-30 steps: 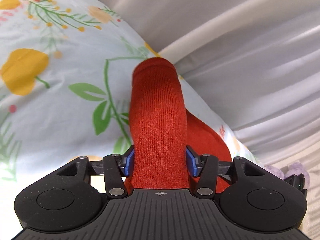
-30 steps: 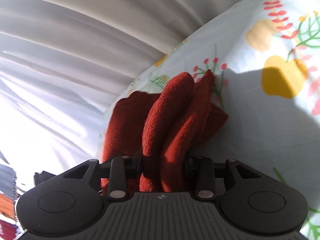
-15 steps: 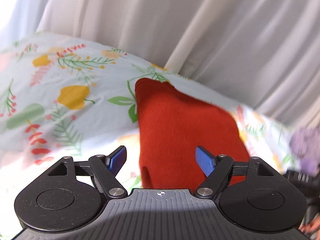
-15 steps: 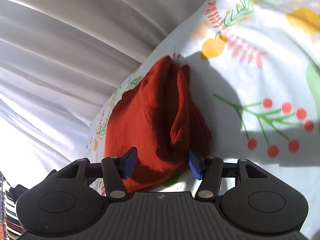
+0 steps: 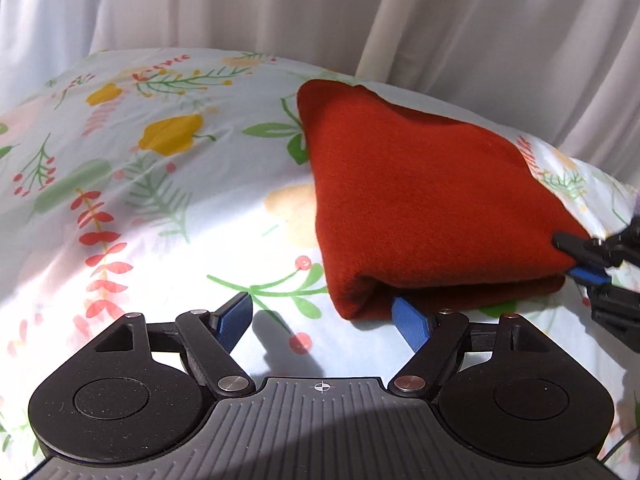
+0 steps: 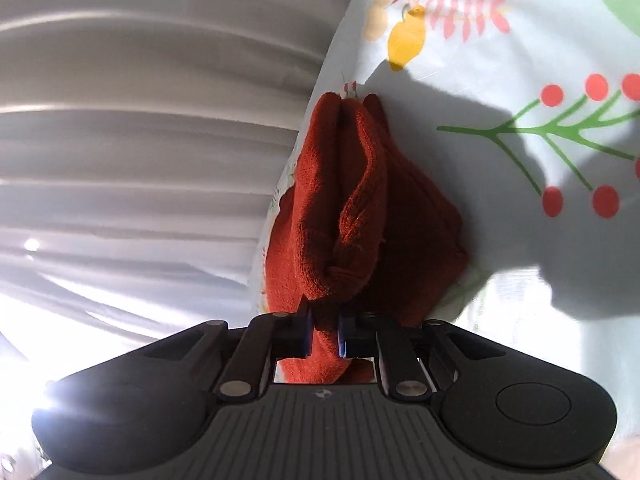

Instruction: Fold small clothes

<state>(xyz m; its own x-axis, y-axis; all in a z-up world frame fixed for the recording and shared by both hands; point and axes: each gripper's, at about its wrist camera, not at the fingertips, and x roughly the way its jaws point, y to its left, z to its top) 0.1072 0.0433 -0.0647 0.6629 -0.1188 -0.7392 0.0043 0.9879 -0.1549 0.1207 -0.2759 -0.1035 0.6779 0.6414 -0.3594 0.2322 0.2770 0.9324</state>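
- I judge the fold to be partly made: the red knitted garment [image 5: 424, 208] lies doubled over on the flower-printed sheet [image 5: 160, 216], its folded edge toward my left camera and a thicker bunched end at the side where my right tool works.
- My right gripper [image 6: 323, 336] is closing its jaws on that bunched end; in the right wrist view the red knit [image 6: 344, 220] fills the narrow gap between the blue pads and they press on it, so I read this as a grip on the cloth.
- My left gripper [image 5: 328, 320] stands with its jaws wide apart and holds nothing. One blue pad sits just at the near corner of the garment, the other over bare sheet.
- In the left wrist view I can see the right gripper's tip [image 5: 580, 256] at the garment's far right edge, which matches that grip.
- The next move, as I see it, calls for carrying the pinched end across the body of the garment to tighten the fold, while the free left tool pins the near edge so the layers do not slide.
- The risk I weigh is the soft knit slumping open when released.
- The surface looks like a padded bed or cushion under the sheet, partly in bright sun with hard shadows; pale pleated curtains [image 5: 280, 8] hang close behind it.
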